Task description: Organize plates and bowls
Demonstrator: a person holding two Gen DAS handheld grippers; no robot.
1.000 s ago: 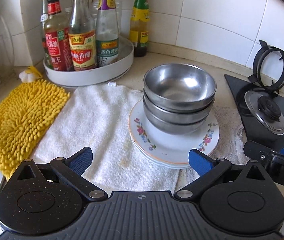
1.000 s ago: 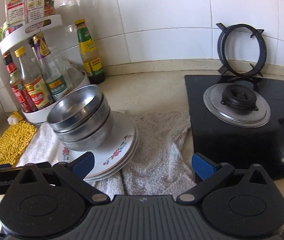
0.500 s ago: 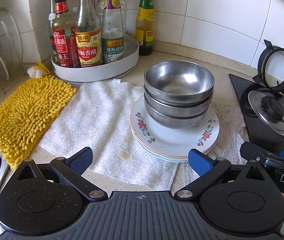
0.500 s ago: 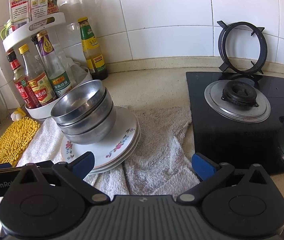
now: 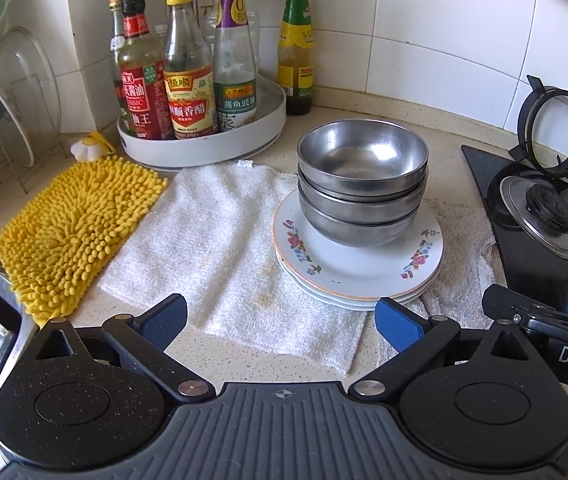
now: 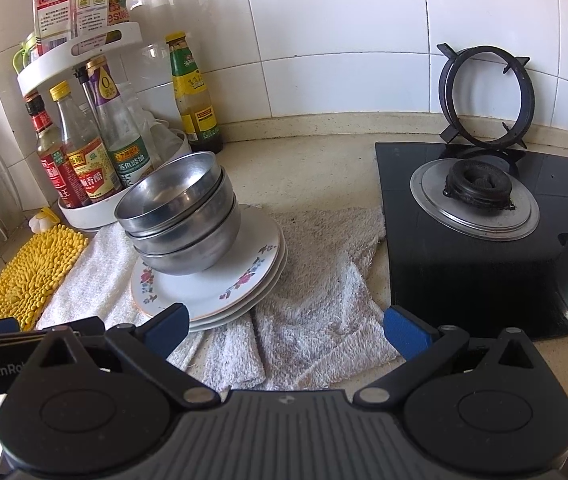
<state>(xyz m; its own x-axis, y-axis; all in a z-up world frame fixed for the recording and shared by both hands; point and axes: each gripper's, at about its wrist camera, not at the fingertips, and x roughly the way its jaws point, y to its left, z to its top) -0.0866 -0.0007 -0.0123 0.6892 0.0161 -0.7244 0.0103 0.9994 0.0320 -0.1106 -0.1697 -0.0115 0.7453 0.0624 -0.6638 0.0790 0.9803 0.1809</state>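
The stack of floral plates [image 5: 358,268] lay on the white towel [image 5: 220,240] at one o'clock from the left tool [image 5: 282,322], its fingers apart, gripping nothing. Three nested steel bowls [image 5: 362,184] sat on the plates. The right tool [image 6: 286,330], also spread and unladen, had the plates at eleven o'clock; the surface [image 6: 304,168] lay bare toward the hob [image 6: 464,272].

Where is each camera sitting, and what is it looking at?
Left wrist: sits on the left tongs, looking forward and down at the steel bowls on the flowery plates; its own open blue fingers show, plus the right tongs at the right edge.
Right wrist: sits on the right tongs, facing the grey towel and stove burner; its open fingers show.
Both see the bowls, plates and sauce bottles.
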